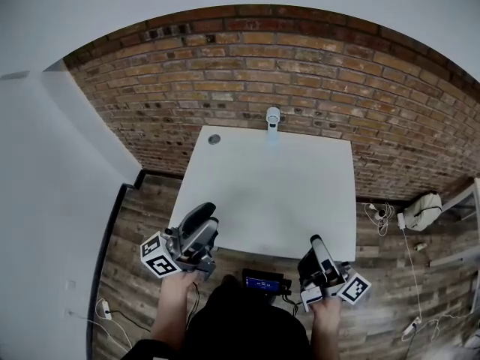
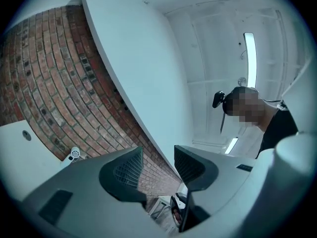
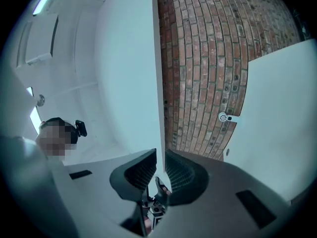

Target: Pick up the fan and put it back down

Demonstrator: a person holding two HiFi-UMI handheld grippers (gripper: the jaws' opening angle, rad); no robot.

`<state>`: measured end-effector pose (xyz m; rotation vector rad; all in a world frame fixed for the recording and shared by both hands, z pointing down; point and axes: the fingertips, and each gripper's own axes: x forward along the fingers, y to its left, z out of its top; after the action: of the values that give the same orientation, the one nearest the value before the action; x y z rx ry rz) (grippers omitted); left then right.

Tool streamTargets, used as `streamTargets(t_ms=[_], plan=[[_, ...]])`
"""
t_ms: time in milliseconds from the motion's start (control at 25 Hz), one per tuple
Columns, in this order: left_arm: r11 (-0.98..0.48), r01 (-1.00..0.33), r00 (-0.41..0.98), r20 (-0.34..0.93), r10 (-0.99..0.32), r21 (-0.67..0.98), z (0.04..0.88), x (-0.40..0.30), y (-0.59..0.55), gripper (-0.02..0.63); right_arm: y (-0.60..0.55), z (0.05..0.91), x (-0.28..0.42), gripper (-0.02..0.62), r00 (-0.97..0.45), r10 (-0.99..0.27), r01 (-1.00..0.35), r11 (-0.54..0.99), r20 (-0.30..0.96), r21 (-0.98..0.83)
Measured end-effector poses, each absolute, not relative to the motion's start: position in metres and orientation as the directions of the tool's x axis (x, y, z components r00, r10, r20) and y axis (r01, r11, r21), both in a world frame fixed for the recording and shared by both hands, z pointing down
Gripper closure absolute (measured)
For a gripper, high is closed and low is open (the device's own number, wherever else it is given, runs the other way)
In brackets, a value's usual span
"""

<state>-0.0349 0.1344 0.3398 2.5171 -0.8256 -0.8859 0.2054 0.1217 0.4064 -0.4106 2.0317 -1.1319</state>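
Observation:
A small white fan (image 1: 272,117) stands at the far edge of the white table (image 1: 247,201), against the brick wall. It also shows tiny in the left gripper view as the fan (image 2: 74,153) and in the right gripper view as the fan (image 3: 224,117). My left gripper (image 1: 206,214) hovers over the table's near left corner, far from the fan, its jaws apart with nothing between them (image 2: 157,162). My right gripper (image 1: 315,244) is at the near right edge, tilted upward, jaws a narrow gap apart and empty (image 3: 159,157).
A round cable hole (image 1: 214,139) sits in the table's far left corner. A black device with a lit screen (image 1: 262,282) hangs at the person's waist. Cables and a white bag (image 1: 424,210) lie on the wooden floor to the right. The brick wall (image 1: 300,73) backs the table.

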Motion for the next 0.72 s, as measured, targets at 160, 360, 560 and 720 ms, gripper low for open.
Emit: streamTargets(t_ms=[160, 360, 560, 720], plan=[[-0.786, -0.381, 0.643, -0.471, -0.603, 0.487, 0.339, -0.041, 0.129, 0.397, 0.117, 0.402, 0.197, 0.538, -0.656, -0.600, 0.056, 0.567, -0.459, -0.822], [-0.774, -0.356, 0.622, -0.485, -0.615, 0.524, 0.344, -0.074, 0.122, 0.397, 0.114, 0.398, 0.163, 0.538, -0.678, -0.601, 0.030, 0.553, -0.423, -0.833], [-0.762, -0.335, 0.601, -0.497, -0.626, 0.554, 0.354, -0.106, 0.122, 0.397, 0.118, 0.399, 0.130, 0.538, -0.701, -0.600, 0.002, 0.538, -0.385, -0.843], [-0.766, -0.309, 0.599, -0.510, -0.617, 0.564, 0.360, -0.120, 0.125, 0.397, 0.127, 0.398, 0.111, 0.540, -0.716, -0.599, -0.030, 0.538, -0.357, -0.843]])
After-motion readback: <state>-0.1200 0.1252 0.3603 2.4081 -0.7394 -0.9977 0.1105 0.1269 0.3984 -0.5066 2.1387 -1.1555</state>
